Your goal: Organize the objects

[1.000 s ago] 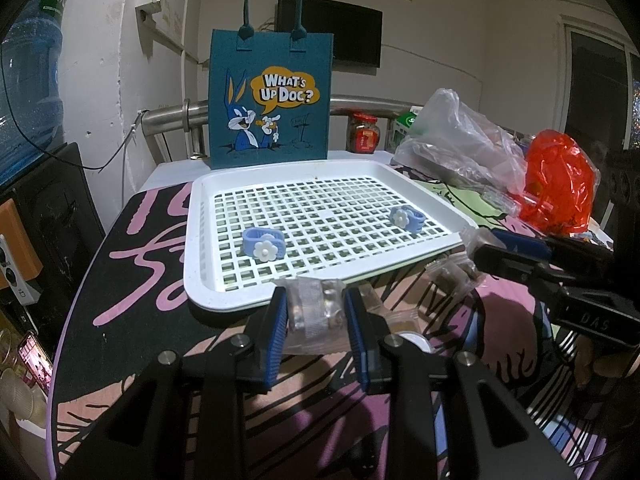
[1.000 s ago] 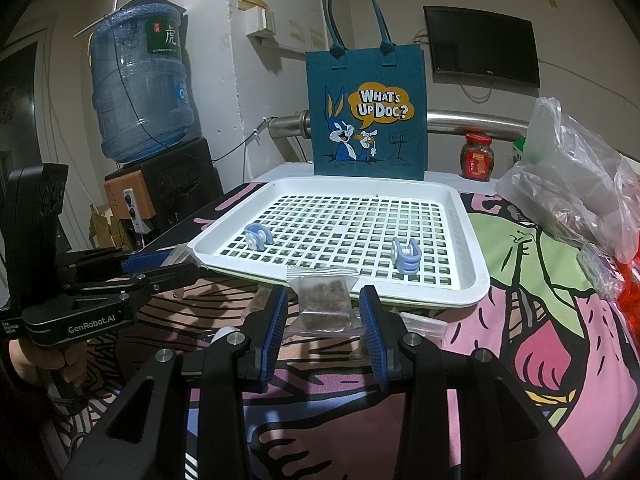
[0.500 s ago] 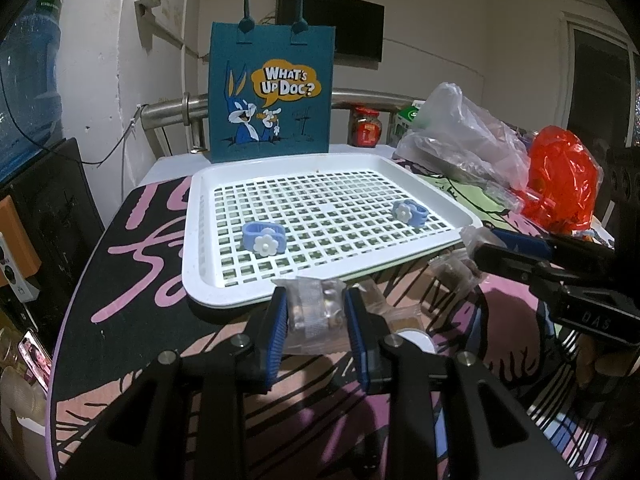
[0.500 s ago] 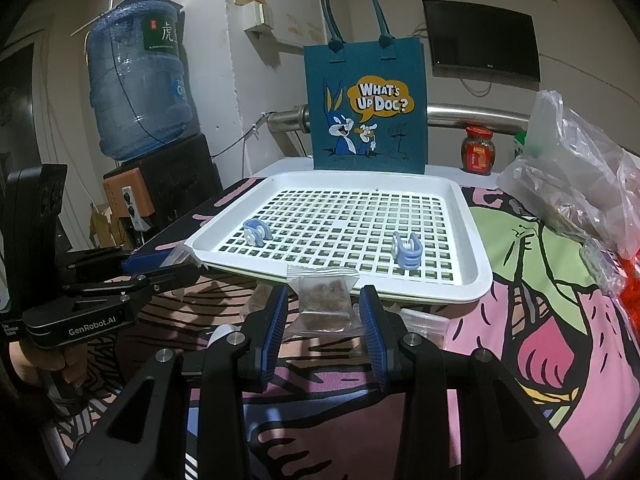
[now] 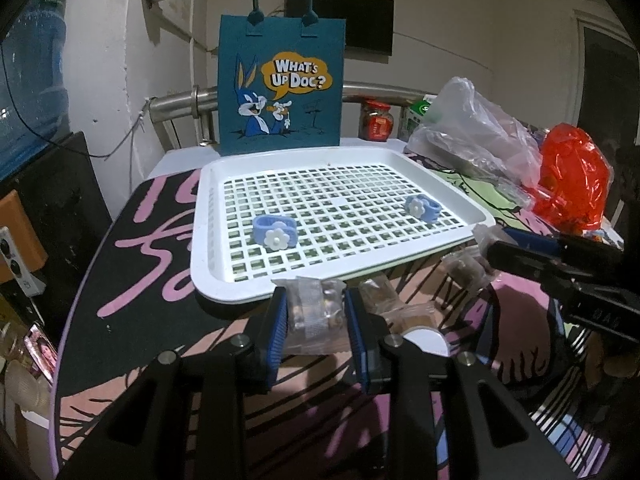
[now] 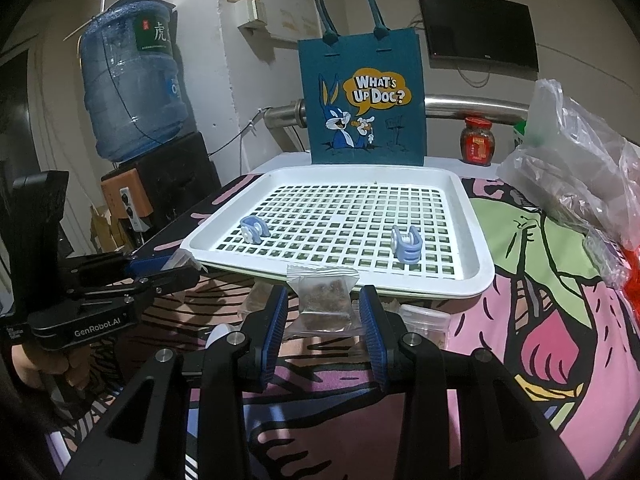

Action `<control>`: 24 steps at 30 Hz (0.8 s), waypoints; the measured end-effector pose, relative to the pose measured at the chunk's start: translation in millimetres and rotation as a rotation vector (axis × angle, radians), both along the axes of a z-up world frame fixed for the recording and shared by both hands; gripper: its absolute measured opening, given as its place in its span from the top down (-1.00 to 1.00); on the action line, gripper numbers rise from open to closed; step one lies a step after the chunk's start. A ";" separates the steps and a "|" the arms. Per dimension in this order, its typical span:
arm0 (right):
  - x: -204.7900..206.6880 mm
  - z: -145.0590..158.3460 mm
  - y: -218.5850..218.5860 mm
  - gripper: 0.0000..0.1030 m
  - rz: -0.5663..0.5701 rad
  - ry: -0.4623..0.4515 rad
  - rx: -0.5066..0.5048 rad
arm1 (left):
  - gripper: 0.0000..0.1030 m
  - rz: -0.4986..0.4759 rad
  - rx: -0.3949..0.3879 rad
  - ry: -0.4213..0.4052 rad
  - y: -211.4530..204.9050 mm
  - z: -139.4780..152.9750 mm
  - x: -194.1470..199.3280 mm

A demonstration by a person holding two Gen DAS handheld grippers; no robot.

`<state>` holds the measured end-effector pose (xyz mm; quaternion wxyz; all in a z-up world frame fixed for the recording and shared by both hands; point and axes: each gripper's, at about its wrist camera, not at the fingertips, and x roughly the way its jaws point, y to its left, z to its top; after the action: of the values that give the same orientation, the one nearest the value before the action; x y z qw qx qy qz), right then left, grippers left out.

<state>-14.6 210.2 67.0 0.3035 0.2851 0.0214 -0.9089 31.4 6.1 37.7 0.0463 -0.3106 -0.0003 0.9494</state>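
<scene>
Two tongs (image 5: 316, 312), each gripping packets (image 6: 325, 305)

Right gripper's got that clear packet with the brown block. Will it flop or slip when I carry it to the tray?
The clear packet in the right gripper probably stays fairly stiff, since a solid brown block fills it. Its crimped top edge looks thin and may flop. The glossy film could slip between the ribbed pads, so hold it firmly.

worktop (image 6: 560, 280) w/ cartoon-print cover. on it: white grid tray (image 6: 476, 256) in middle, teal bugs bunny tote (image 6: 362, 100) upright behind tray, red-lid jar (image 6: 478, 142), clear plastic bags (image 6: 580, 168) + red bag (image 5: 572, 182) right side, small clear packets (image 6: 424, 320) just in front of tray.
</scene>
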 end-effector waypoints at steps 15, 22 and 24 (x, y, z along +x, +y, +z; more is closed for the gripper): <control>-16.6 56.4 9.5 0.32 0.015 0.083 -0.055 | 0.45 0.030 0.042 0.023 -33.2 36.6 -19.4; -14.3 50.5 20.3 -0.02 0.043 0.030 0.006 | 0.45 0.017 0.080 -0.004 -40.0 33.0 -15.9; -9.2 35.5 22.5 -0.03 0.041 0.001 0.056 | 0.45 0.006 0.082 -0.014 -36.9 28.7 -12.2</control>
<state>-23.7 232.7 102.5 0.3139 0.2923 0.0528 -0.9018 19.2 -30.9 66.5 0.0562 -0.3149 -0.0406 0.9466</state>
